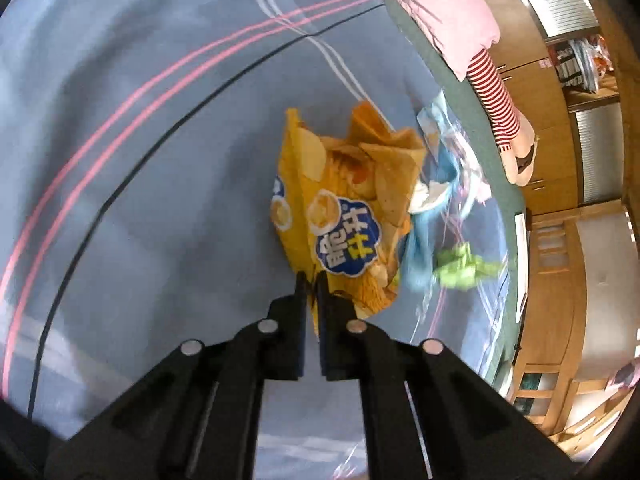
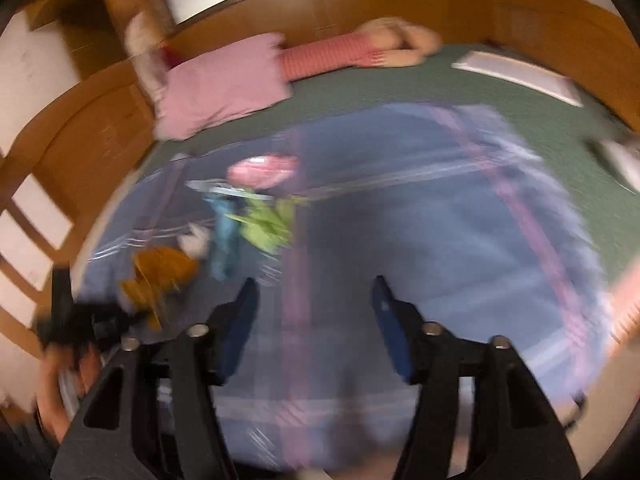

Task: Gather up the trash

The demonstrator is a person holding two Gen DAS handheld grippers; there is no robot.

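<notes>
The left gripper (image 1: pixel 311 280) clamped the crumpled yellow foil chip bag's (image 1: pixel 344 200) lower end, its long axis running up-frame, while the right gripper (image 2: pixel 314 292) stood apart, empty.

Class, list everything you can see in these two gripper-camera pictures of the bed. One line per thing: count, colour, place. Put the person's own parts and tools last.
Chip bag: one, yellow with blue logo, crumpled on the blanket, its near edge pinched in the left gripper.
Blue wrapper: one, light blue, right of the chip bag.
Green wrapper: one, lime green, beside the blue wrapper.
Pink wrapper: one, pink, behind the green wrapper; blurred.
Blanket: one, blue with pink and white stripes, over the green sheet.
Pillow: one, pink, at the bed's head.
Stuffed doll: one, red-and-white striped, next to the pillow.
Left gripper: black fingers, shut on the bag.
Right gripper: blue-padded fingers, open above the blanket.
</notes>
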